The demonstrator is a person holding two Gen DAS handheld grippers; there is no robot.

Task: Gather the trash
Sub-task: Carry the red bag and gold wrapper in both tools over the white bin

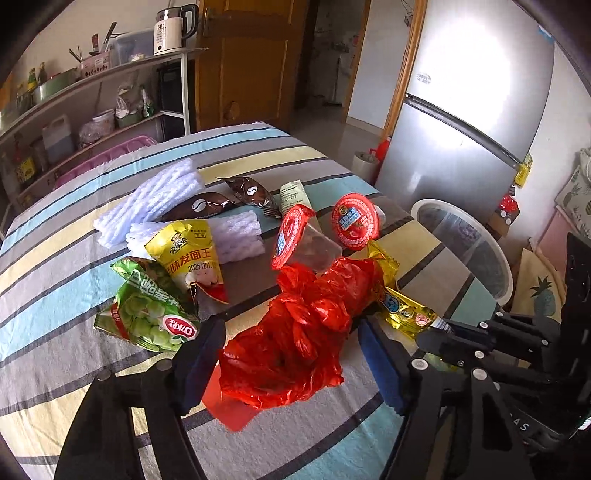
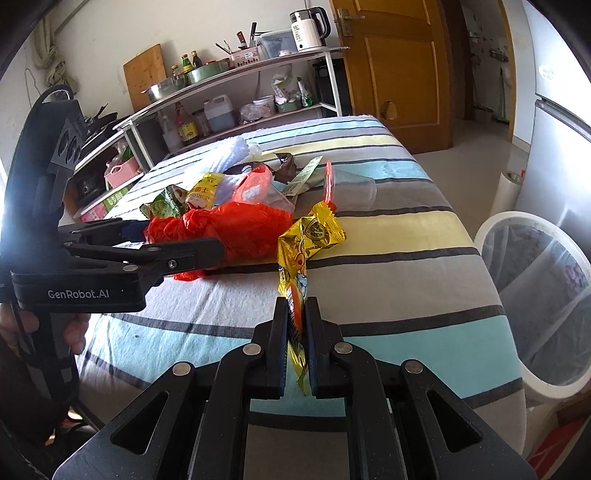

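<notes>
Right hand-held gripper [image 2: 295, 314] is clamped tight on one end of a gold foil snack wrapper [image 2: 308, 236], the rest of the wrapper stretching forward over the striped cloth of the bench [image 2: 388, 266], near the bench's right edge. Left hand-held gripper [image 1: 291, 336] is wide apart, its blue-padded fingers [image 1: 201, 350] sitting either side of a crumpled red plastic bag [image 1: 295, 332] (not closed on it; contact with the pads can't be confirmed). In the left wrist view the gold wrapper [image 1: 402, 306] lies just right of the red bag, with the right gripper's black fingers reaching it from the right. Rest of the trash is clustered mid-bench: green pea snack packet [image 1: 147, 314] and yellow packet [image 1: 188, 254] left of the bag, two brown coffee sachets [image 1: 221, 203] and white foam netting [image 1: 162, 206] further back, two clear cups with red peel lids [image 1: 354, 221] behind the bag, a pale paper sleeve [image 1: 291, 194] beyond them. A white-rimmed bin with a clear liner [image 2: 535, 295] stands on the floor just off the bench's right edge. Shelf unit with a white kettle [image 2: 308, 29] along the far wall, silver fridge [image 1: 472, 103] at right.
</notes>
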